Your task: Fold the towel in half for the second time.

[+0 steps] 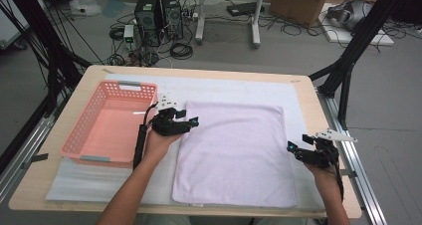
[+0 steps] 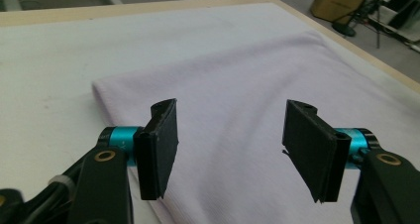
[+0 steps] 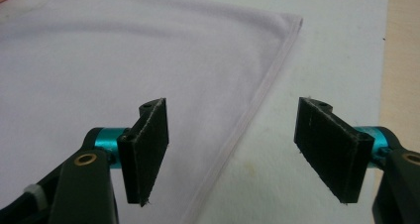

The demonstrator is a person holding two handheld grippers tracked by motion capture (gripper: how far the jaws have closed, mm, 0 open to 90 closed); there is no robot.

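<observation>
A pale lilac towel point(image 1: 234, 153) lies flat on a white mat in the middle of the table. My left gripper point(image 1: 191, 121) hovers at the towel's left edge near its far left corner, jaws wide open with nothing between them. In the left gripper view the towel point(image 2: 237, 85) spreads out under the open left gripper point(image 2: 230, 149). My right gripper point(image 1: 291, 149) is at the towel's right edge, also open and empty. The right gripper view shows the towel's hemmed edge point(image 3: 247, 120) running between the jaws of the right gripper point(image 3: 233, 152).
A pink plastic basket point(image 1: 79, 135), nothing in it, stands on the left of the table beside the left hand. The white mat point(image 1: 99, 180) covers most of the wooden tabletop point(image 1: 308, 100). Beyond the table, cables, computer towers point(image 1: 159, 16) and boxes lie on the floor.
</observation>
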